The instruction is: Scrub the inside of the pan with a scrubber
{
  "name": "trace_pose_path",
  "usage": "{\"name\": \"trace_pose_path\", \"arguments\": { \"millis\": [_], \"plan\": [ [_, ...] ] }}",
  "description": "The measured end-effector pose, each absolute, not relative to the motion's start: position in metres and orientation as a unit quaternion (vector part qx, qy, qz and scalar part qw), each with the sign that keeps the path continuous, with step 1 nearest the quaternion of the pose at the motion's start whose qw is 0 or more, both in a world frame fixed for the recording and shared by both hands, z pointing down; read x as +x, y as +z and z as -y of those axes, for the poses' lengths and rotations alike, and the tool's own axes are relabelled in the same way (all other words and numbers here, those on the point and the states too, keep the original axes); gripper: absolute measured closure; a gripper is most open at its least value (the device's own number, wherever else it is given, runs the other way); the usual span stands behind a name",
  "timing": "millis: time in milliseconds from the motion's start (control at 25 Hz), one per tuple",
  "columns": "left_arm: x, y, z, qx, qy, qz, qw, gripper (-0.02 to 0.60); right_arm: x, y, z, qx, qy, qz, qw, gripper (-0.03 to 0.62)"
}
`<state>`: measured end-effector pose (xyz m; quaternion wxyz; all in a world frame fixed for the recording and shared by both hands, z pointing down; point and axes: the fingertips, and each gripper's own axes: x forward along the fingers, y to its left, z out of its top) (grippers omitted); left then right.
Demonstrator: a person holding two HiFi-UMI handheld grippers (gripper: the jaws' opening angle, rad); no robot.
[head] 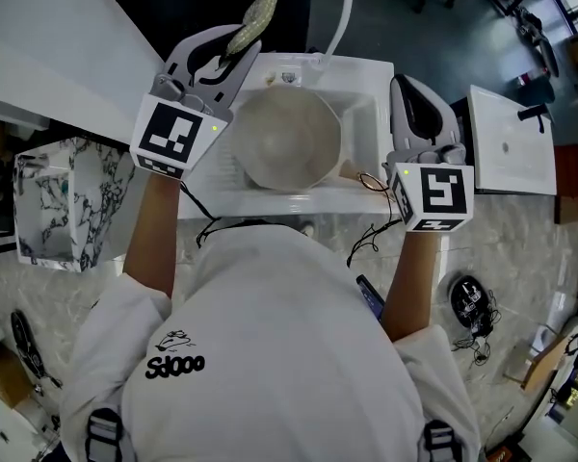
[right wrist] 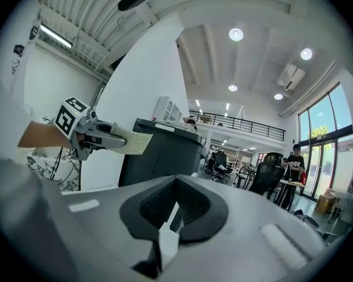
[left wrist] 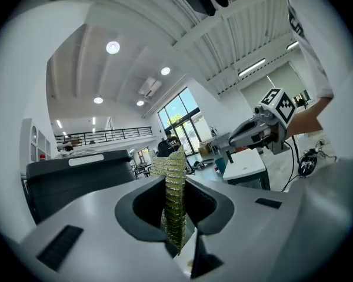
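A pale round pan lies in the white sink, its handle pointing to the lower right. A flat yellow-green scrubber sticks out of my left gripper, which is shut on it and raised above the sink's left rim. In the left gripper view the scrubber stands edge-on between the jaws of the left gripper. My right gripper is held over the sink's right rim, jaws together and nothing in them. The right gripper view shows its own jaws closed, with the left gripper and scrubber off to the left.
A faucet arches over the sink's far side. A marble-patterned box stands at the left and a white table at the right. Cables hang at the sink's front edge. A dark bin is ahead.
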<state>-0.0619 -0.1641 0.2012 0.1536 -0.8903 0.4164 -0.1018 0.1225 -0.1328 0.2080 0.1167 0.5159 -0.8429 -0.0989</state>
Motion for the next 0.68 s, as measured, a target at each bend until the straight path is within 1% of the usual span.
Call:
{"name": "trace_pose_path", "arguments": {
  "millis": [400, 680],
  "plan": [
    [-0.0542, 0.2011, 0.1586, -0.895, -0.101, -0.403, 0.160, 0.514, 0.1190, 0.2126, 0.1291, 0.512, -0.094, 0.846, 0.116, 0.586],
    [-0.0543, 0.2053, 0.1579, -0.900, -0.100, -0.397, 0.152, 0.512, 0.1167, 0.2163, 0.1260, 0.507, -0.093, 0.848, 0.119, 0.586]
  ]
}}
